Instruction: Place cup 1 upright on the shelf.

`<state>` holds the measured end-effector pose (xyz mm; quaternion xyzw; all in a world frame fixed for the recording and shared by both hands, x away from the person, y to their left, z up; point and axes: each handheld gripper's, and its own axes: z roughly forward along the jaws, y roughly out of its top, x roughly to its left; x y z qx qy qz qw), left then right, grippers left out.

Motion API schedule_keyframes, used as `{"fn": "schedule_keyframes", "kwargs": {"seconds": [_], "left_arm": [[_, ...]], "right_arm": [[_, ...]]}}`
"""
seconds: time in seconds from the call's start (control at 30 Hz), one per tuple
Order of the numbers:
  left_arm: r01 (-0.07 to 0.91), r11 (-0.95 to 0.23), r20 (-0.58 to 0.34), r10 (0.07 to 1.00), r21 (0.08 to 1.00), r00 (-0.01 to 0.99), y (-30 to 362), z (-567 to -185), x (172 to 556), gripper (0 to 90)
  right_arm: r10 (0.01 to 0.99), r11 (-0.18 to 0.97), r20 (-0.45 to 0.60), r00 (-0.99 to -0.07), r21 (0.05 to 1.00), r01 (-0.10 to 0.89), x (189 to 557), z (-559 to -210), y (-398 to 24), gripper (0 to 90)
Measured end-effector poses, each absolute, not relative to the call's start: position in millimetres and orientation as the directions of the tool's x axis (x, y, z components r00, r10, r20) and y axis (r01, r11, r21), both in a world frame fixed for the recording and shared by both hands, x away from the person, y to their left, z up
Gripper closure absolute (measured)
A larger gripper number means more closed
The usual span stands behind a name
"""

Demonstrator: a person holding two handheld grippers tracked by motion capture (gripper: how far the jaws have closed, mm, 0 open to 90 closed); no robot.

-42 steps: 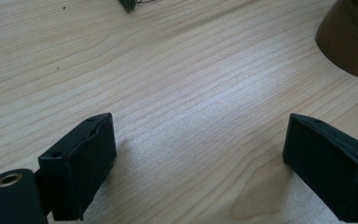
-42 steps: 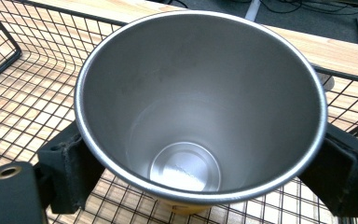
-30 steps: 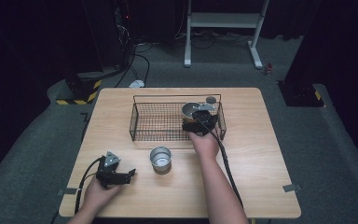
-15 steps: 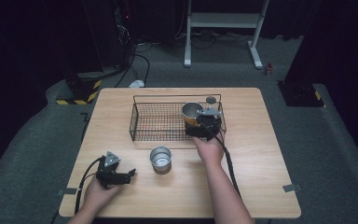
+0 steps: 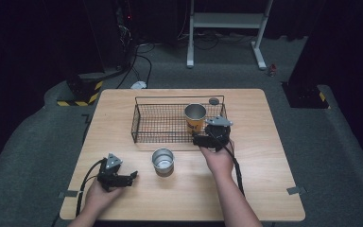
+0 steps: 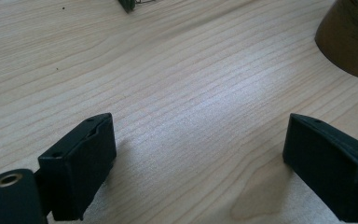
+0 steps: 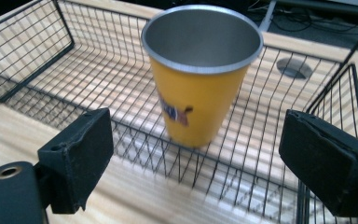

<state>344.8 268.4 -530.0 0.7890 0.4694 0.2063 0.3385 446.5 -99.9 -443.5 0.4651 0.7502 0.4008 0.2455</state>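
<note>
A yellow metal cup point(image 5: 195, 117) point(image 7: 200, 79) stands upright inside the black wire basket point(image 5: 144, 126) point(image 7: 23, 51), near its right end. My right gripper point(image 5: 207, 137) point(image 7: 191, 163) hovers just outside the basket's near wall, open, with the cup a little beyond its jaws and untouched. A silver metal cup point(image 5: 163, 161) point(image 6: 349, 37) stands on the table in front of the basket. At the near left of the table my left gripper point(image 5: 130, 178) point(image 6: 198, 172) rests low, open, its jaws over bare wood and pointing toward the silver cup.
The wooden table point(image 5: 264, 156) has a small grey round cap point(image 5: 213, 100) point(image 7: 294, 67) behind the basket's far right corner. A cable trails from each gripper toward the near edge. Dark floor, a white stand and cables lie beyond the table.
My right gripper has drawn back out of the basket toward the near side, leaving the yellow cup standing there. The left gripper has stayed put.
</note>
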Motion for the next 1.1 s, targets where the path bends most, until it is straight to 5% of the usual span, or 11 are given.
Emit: {"fn": "schedule_keyframes", "kwargs": {"seconds": [1.1], "left_arm": [[0.606, -0.315, 0.006, 0.89, 0.73, 0.455, 267, -530, 344, 9.6]], "right_arm": [[0.914, 0.316, -0.047, -0.402, 0.705, 0.635, 351, -524, -183, 12.2]]}}
